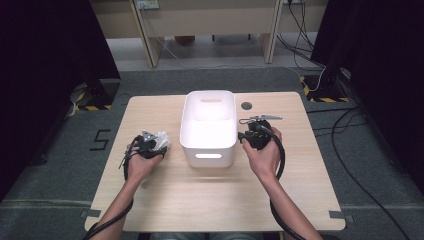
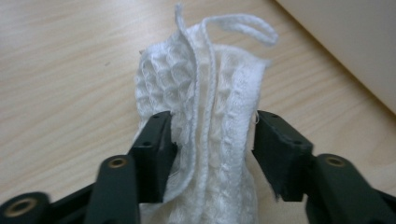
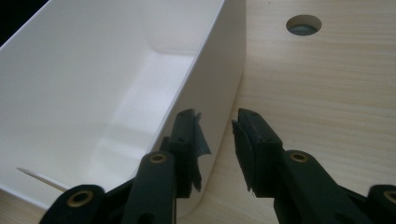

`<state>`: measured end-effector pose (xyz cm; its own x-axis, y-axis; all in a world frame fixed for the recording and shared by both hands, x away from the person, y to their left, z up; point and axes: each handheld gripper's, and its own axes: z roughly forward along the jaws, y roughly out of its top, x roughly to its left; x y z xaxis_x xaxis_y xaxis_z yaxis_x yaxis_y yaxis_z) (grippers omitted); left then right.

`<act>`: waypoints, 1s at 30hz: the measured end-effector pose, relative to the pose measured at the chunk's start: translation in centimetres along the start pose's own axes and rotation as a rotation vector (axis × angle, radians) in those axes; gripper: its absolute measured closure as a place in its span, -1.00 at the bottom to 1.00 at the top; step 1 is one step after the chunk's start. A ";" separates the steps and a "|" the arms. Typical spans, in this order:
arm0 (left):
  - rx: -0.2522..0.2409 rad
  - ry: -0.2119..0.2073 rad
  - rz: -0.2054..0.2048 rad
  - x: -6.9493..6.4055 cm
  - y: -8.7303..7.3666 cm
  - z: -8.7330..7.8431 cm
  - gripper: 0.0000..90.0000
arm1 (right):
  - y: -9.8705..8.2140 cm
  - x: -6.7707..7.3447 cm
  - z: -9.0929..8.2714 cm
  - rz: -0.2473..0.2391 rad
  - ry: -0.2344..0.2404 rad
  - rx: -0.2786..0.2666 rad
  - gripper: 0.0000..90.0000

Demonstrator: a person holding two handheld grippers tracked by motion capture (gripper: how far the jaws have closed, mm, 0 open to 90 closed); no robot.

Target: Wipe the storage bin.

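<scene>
A crumpled white waffle-weave cloth [image 2: 205, 84] lies on the wooden table [image 1: 200, 195], left of a white plastic bin [image 1: 207, 150]. My left gripper [image 2: 212, 140] stands over the cloth [image 1: 161, 140] with its jaws spread on either side of it. The fabric rises between them and the right pad is not pressing on it. My right gripper [image 3: 215, 119] straddles the bin's right wall [image 3: 219, 84], one jaw inside and one outside, with a gap beside the outer jaw. In the high view the left gripper [image 1: 150, 142] and right gripper [image 1: 252, 132] flank the bin.
The bin looks empty inside and sits mid-table toward the far edge. A round cable hole [image 1: 246, 106] lies in the tabletop just right of the bin's far corner. Bare wood stretches between the bin and the near edge. Cables run across the floor beyond the table.
</scene>
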<state>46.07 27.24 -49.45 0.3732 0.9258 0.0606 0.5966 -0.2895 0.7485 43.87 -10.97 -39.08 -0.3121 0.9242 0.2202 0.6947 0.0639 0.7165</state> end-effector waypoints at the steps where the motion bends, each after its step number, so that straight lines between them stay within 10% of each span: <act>1: -0.016 0.000 -0.005 0.1 0.2 -0.3 -0.11 | 0.0 0.0 0.0 -0.001 0.000 -0.001 0.50; 13: -0.128 -0.043 0.017 0.7 0.8 -6.2 -0.49 | 0.0 -0.8 -0.5 0.014 0.017 0.005 0.32; 18: -0.199 -0.014 -0.020 2.2 -2.5 -10.0 -0.57 | -0.6 -2.1 -1.7 0.010 0.013 0.012 0.25; 22: -0.191 0.003 -0.053 3.0 -4.9 -10.6 -0.59 | -2.0 -3.4 -2.6 0.018 -0.006 0.027 0.22; 24: -0.186 -0.015 -0.133 3.8 -6.9 -10.1 -0.58 | -3.0 -4.1 -2.9 0.026 -0.021 0.032 0.22; 30: -0.198 0.019 -0.148 3.9 -7.8 -9.8 -0.58 | -5.4 -5.3 -3.2 0.037 -0.057 0.045 0.20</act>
<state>35.93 35.47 -48.61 0.2778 0.9594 -0.0479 0.4923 -0.0993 0.8647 39.68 -17.44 -42.01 -0.2491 0.9461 0.2072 0.7338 0.0447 0.6779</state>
